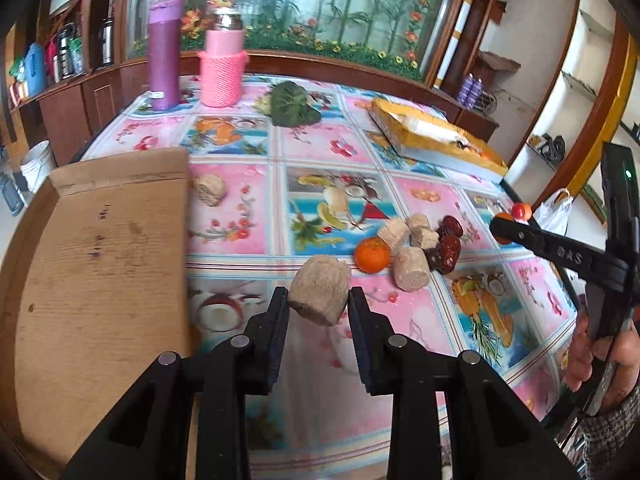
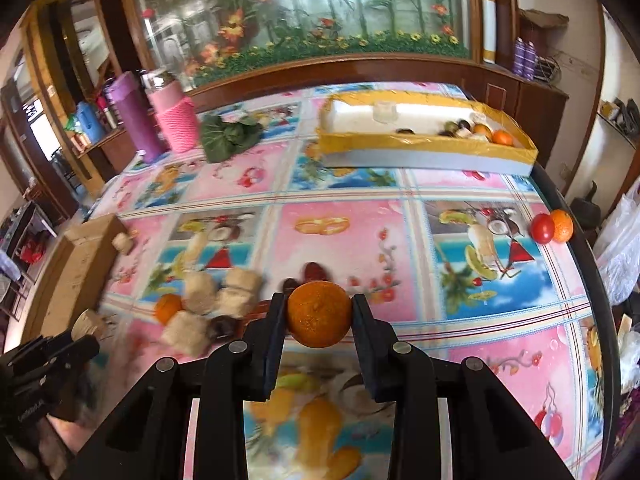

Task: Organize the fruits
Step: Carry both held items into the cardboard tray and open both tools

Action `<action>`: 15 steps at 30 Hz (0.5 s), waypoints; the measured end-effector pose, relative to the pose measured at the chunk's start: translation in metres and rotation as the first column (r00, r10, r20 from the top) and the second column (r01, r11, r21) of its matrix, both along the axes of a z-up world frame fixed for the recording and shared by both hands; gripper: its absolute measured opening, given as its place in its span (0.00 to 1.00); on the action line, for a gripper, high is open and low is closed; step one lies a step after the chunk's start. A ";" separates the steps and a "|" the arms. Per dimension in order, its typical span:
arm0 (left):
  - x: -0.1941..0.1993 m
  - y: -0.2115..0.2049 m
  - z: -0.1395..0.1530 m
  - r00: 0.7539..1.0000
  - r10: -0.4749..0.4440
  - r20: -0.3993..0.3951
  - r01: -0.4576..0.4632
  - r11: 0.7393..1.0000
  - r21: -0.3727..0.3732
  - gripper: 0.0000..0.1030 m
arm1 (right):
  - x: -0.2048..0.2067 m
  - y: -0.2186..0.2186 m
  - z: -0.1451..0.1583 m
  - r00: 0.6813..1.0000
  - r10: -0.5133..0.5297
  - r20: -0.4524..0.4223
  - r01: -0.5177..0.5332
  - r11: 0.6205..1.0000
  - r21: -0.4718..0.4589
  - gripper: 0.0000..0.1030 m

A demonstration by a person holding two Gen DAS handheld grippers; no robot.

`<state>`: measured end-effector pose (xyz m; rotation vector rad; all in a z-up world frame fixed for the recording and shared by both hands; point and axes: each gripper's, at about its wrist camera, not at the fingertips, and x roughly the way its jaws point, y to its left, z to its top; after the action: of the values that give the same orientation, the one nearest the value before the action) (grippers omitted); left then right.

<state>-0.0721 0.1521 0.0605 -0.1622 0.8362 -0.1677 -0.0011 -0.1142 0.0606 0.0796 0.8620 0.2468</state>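
Behind your table (image 2: 472, 364), with its glossy pink-and-blue fruit-print cloth, you face a dark wooden cabinet (image 2: 360, 74) framing a large glass panel (image 2: 328, 4) painted with bamboo and orange flowers; daylight glares off the glass near the top. To your right you have pale walls and white shelves (image 1: 580, 80) edged in curved wood trim; to your left, a low wooden counter (image 1: 60, 92) crowded with flasks.

My right claw (image 2: 319, 312) grips an orange (image 2: 319, 314) above the tabletop (image 2: 340, 236); beige chunks (image 2: 218, 294) lie near left, the yellow-rimmed tray (image 2: 420, 151) far right.
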 end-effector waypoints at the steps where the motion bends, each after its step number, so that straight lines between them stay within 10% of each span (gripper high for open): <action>1: -0.003 0.009 0.004 1.000 0.014 0.004 -0.014 1.000 -0.002 0.28 | -0.006 0.008 0.006 1.000 0.023 0.008 -0.023 1.000 0.004 0.34; 15: 0.040 0.165 0.006 0.953 0.299 -0.055 -0.288 0.945 0.155 0.28 | -0.027 0.216 0.034 0.923 0.385 0.028 -0.386 0.922 0.022 0.34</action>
<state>-0.0324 0.3176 0.0667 -0.1557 0.8885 0.1817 -0.0284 0.1021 0.0941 -0.0698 0.8465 0.6287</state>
